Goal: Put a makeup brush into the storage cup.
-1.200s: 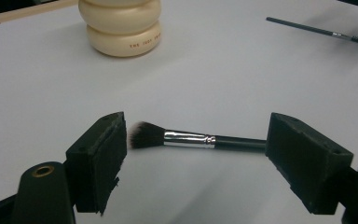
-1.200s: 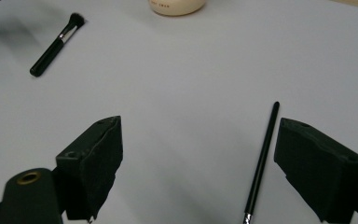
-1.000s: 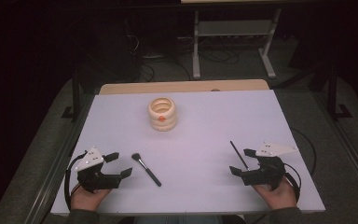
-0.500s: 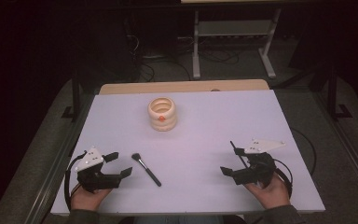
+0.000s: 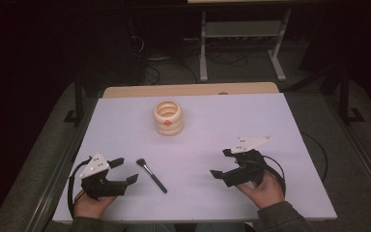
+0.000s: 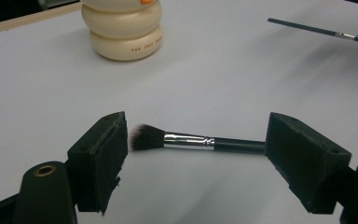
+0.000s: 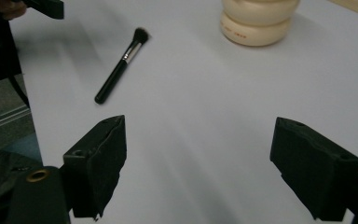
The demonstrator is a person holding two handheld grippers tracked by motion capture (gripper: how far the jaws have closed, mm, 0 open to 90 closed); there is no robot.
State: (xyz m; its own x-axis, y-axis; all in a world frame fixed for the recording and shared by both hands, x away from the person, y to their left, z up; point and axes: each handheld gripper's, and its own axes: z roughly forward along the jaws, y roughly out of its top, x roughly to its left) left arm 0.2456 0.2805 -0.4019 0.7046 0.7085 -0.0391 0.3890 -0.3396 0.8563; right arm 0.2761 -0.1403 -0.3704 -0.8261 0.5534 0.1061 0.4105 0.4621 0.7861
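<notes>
The left tongs are resting at the near left corner of the surface, jaws standing wide apart with nothing between them. The right tongs are hovering toward the near right part of the surface, jaws likewise spread and gripping nothing.

The left gripper view is showing what the high view is not: a thin dark eyeliner-type brush lying far off toward the right side, its tip pale, and small printed lettering on the lowest ring of the holder, too small to read. In the high view the right hand and its tongs are covering that area.

The makeup brush is lying flat just beside the left tongs, on their inner side, its soft bristle head pointing toward the far edge and its black handle running toward the near edge. In the left gripper view it is lying crosswise just beyond the open jaws, not touching either. It is well apart from the right tongs.

The cream ringed brush holder is standing upright toward the far edge, near the middle; its open top is showing a pale inside, and an orange mark is sitting on its side.
</notes>
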